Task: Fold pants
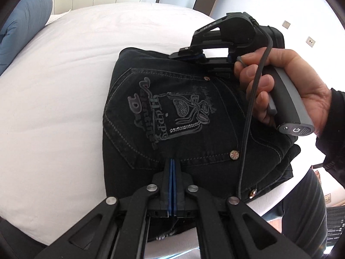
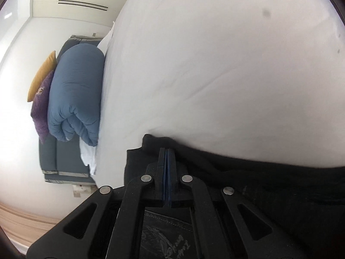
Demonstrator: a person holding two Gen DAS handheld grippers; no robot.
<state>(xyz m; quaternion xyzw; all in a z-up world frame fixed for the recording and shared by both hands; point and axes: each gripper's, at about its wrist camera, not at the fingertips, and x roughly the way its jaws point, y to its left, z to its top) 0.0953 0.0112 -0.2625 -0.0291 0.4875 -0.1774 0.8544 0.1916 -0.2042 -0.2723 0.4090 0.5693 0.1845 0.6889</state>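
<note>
- Nearest me in the left wrist view, my left gripper (image 1: 172,161) has its jaws fully together, blue pads meeting with no cloth between them that I can see; the tips sit at the near edge of the pants (image 1: 172,116), just below the back pocket (image 1: 172,112).
- The pants lie as a compact dark denim bundle near the edge of the white bed (image 1: 64,82), pocket side up. I judge the fold largely done, with squaring and pressing left.
- I expect thick denim: fairly heavy for cloth, limp yet holding a crease, with good friction. The stacked layers may spring open, so I would pinch a doubled edge or the waistband seam, not the printed patch.
- Rivets (image 1: 234,154) and seams are hard bumps; pads could skid off them.
- On the pocket I read "Happy Valentine's Day" in stylised letters, upside down to me, beside a drawn emblem with studded detail. Smaller script near it is too faint to read.
- Further off, my right gripper (image 1: 186,52), held in the right hand (image 1: 286,90), rests over the far edge of the bundle. In its own view its jaws are also closed tight, and I cannot see fabric pinched between them.
- The grey handle end carries a small round logo; I cannot make out the fine print beside it.
- Beyond, a rolled blue duvet (image 2: 75,95) lies at the bed's far end.
</note>
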